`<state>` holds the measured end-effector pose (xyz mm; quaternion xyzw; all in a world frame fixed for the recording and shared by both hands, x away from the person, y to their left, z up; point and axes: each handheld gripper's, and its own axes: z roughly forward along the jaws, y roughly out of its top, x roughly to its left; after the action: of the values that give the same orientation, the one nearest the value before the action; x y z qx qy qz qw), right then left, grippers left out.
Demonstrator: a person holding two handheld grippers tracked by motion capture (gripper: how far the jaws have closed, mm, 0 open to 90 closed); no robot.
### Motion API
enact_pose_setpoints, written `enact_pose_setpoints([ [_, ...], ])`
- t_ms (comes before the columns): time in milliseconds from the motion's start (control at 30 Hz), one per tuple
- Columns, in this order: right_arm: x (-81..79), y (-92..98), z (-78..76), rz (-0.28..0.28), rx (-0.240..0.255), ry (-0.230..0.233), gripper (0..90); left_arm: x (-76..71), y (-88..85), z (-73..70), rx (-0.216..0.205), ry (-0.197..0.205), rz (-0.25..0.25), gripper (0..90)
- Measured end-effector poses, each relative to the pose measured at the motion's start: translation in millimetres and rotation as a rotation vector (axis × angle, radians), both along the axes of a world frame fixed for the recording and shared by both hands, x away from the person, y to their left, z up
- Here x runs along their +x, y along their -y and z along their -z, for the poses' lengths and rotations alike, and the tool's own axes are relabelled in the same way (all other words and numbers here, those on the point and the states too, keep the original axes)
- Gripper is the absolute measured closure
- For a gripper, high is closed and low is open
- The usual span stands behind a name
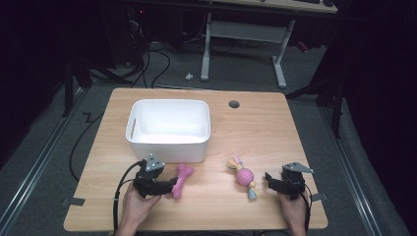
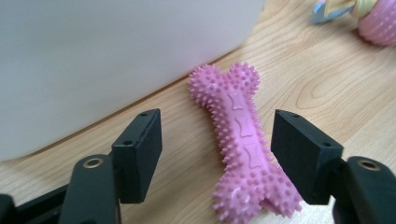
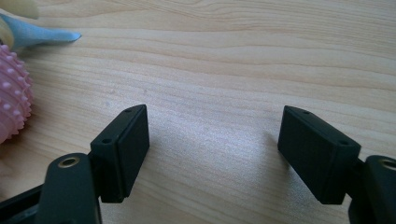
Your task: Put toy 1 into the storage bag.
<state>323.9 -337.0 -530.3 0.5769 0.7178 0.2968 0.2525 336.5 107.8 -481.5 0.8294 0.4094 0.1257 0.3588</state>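
A pink spiky bone toy lies on the wooden table, just in front of a white bin. My left gripper is open around the bone's near end; the bone sits close to one jaw, with a clear gap to the other. A pink spiky ball on a pastel rope lies to the right. My right gripper stands open beside it over bare wood, with nothing between its jaws.
The white bin has a slot handle on its left wall, and its inside looks bare. A round cable hole sits in the tabletop behind it. Tape tabs mark the front corners. A desk frame and cables stand on the dark floor beyond.
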Motion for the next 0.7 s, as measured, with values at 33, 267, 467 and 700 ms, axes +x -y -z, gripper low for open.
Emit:
enact_pose_setpoints([
  [33,0.1,0.2,0.0,-0.002,-0.002,0.001,25.2,0.9,3.2,1.0,0.015,-0.004,-0.001,33.3],
  [267,0.1,0.3,0.1,-0.003,-0.003,0.002,25.2,6.1,11.5,7.8,0.049,-0.044,-0.01,31.8],
  [467,0.0,0.0,0.0,0.0,0.0,0.001,25.2,9.7,21.8,11.8,0.08,-0.057,-0.013,29.8],
  [700,0.0,-0.1,0.0,0.0,0.001,0.0,25.2,14.2,35.1,22.6,0.112,-0.085,0.001,32.0],
])
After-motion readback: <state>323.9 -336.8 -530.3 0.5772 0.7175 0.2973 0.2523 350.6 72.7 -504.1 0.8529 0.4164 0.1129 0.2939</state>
